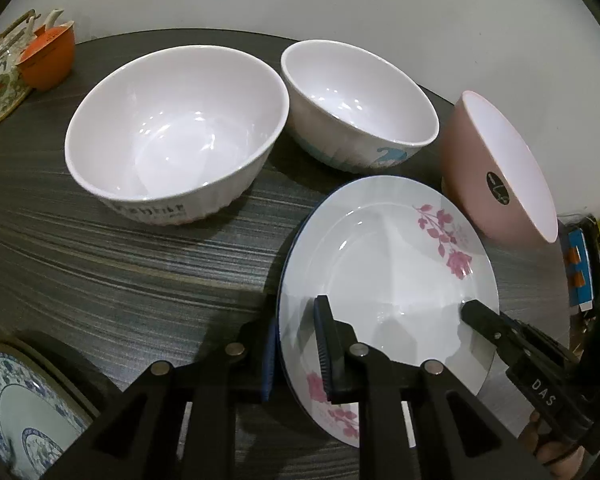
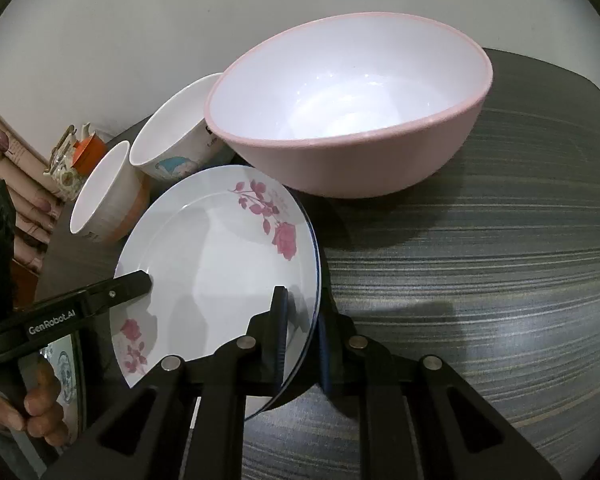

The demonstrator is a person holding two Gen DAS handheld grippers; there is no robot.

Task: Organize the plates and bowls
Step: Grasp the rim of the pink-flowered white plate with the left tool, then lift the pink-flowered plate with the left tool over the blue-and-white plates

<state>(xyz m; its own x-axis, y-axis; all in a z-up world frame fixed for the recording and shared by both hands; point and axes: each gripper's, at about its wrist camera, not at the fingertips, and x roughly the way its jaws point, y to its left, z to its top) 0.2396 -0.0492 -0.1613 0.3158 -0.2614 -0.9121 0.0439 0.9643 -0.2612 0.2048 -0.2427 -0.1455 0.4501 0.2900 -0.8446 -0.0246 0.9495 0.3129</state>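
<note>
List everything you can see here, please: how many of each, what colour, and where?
rose plate: one, white with pink flowers, near table edge, clamped on both sides
white bowls: two, behind the plate
pink bowl: one, beside the plate
blue-patterned plate: one, left corner
orange cup: one, far left
table: one, dark striped
left hand-held gripper: black, shut on the plate's left rim
right hand-held gripper: black, shut on its right rim

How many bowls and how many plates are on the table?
Bowls: 3 (big white bowl, white bowl with blue picture, pink bowl)
Plates: 2 (rose plate, blue-patterned plate)
Total: 5
</note>
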